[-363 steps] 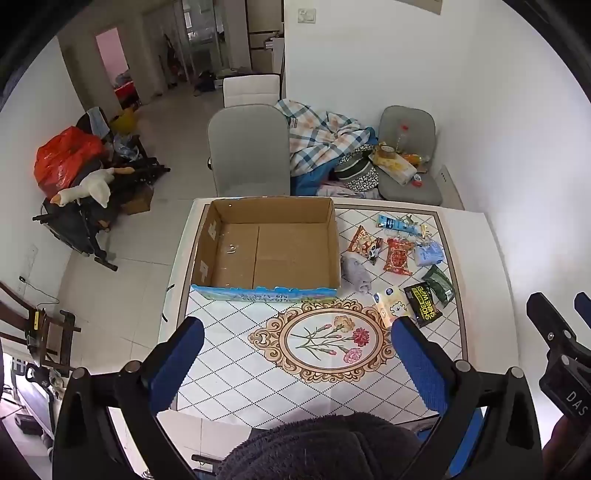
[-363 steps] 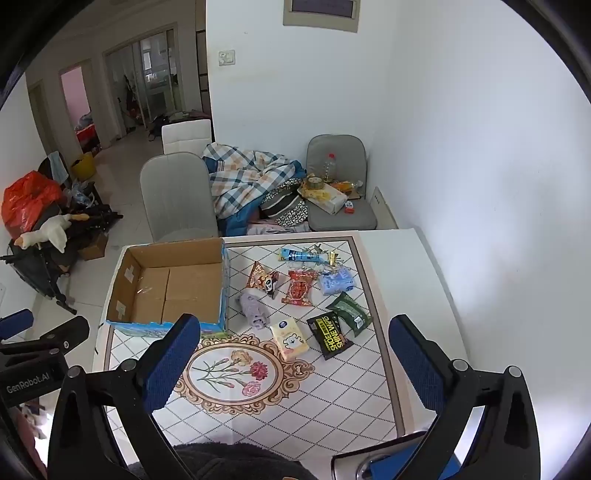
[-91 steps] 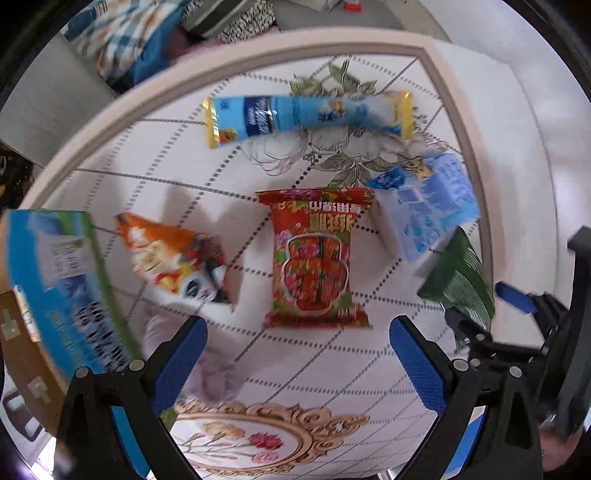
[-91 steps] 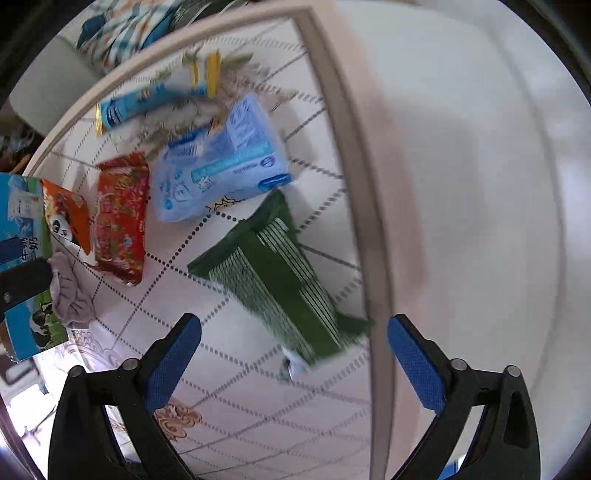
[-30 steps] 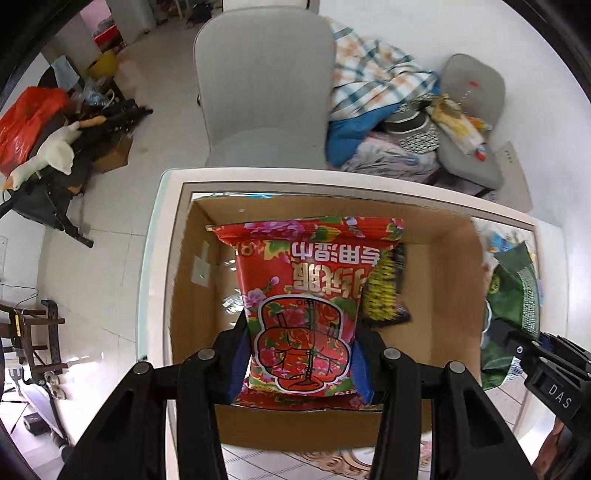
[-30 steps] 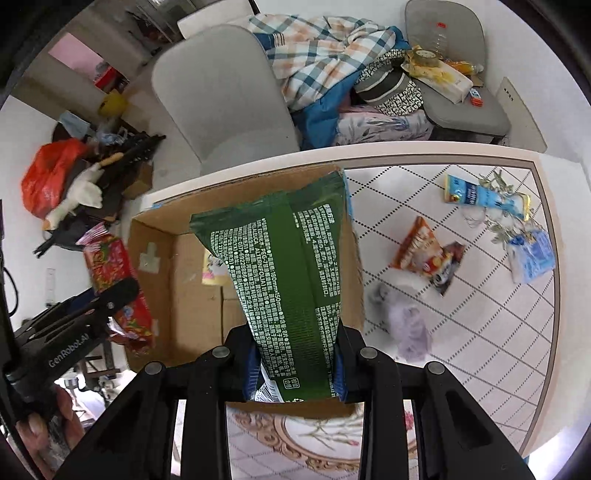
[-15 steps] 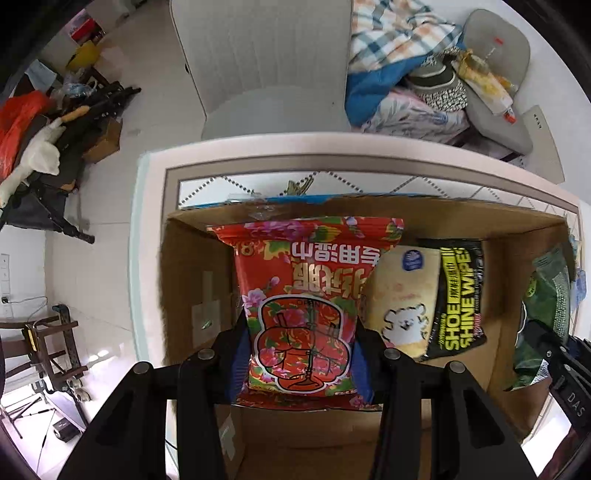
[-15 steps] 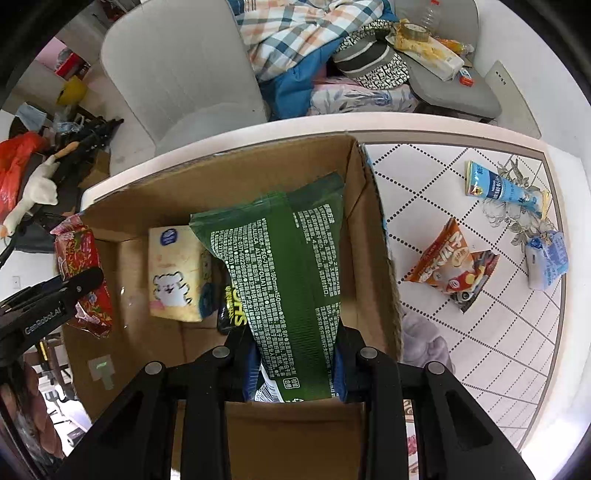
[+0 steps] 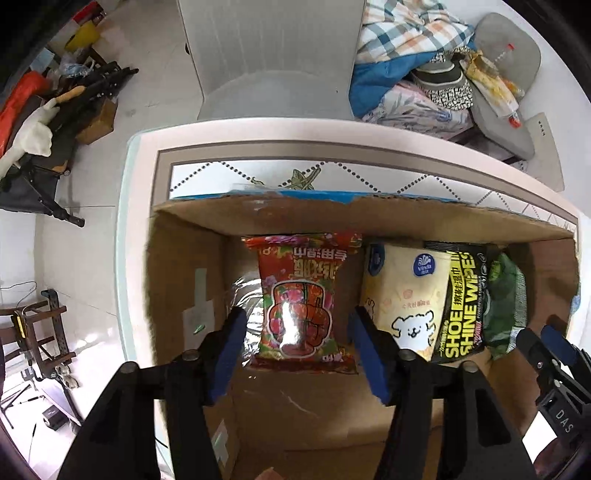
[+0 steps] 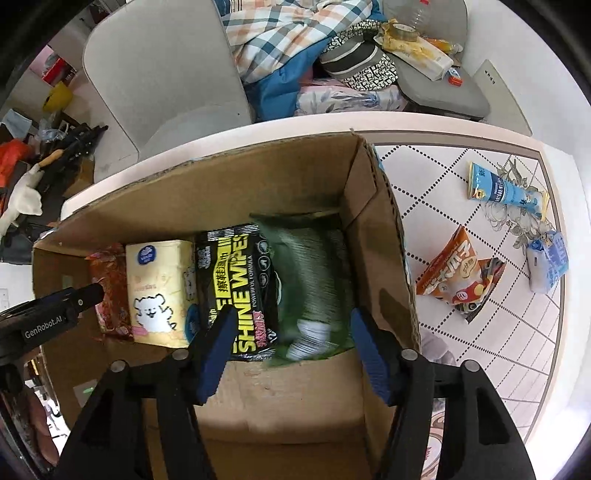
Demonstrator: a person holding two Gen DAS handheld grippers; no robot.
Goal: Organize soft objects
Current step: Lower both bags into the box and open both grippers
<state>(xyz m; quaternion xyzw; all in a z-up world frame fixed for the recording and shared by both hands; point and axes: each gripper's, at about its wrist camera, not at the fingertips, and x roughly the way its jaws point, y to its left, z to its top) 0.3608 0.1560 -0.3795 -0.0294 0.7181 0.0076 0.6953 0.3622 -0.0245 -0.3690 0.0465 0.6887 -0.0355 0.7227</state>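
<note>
Left gripper point(image 9: 297, 332): jaws spread, released. Red pack point(image 9: 301, 299) lies between and just ahead of the fingertips on the box point(image 9: 280, 214) floor, not pinched; gaps show on both sides.

Right gripper point(image 10: 291, 334): jaws spread, released. Green pack point(image 10: 314, 280) sits just ahead between the fingers, blurred, in the box's right end against the right wall; contact with the fingers can't be told.

Left of the right gripper, in a row on the box floor: wipes point(image 10: 238, 284) touching the green pack and partly overlapping it, then tissues point(image 10: 159, 291) touching the wipes, then the red pack at the far-left end. Left gripper body shows at the left edge of the right view, over the red pack.

Right of the right gripper, outside the box on the bench point(image 10: 480, 354): grey cloth point(image 10: 437, 349) just past the box wall, mostly hidden; orange bag point(image 10: 458, 275) farther out; blue tissue pack point(image 10: 548, 260) near the right edge; blue tube point(image 10: 504, 190) beyond both.

Ahead of both grippers, past the bench's far edge: grey chair point(image 9: 273, 59), then to its right a second chair point(image 10: 436, 85) piled with a plaid blanket point(image 10: 291, 33) and clutter.
</note>
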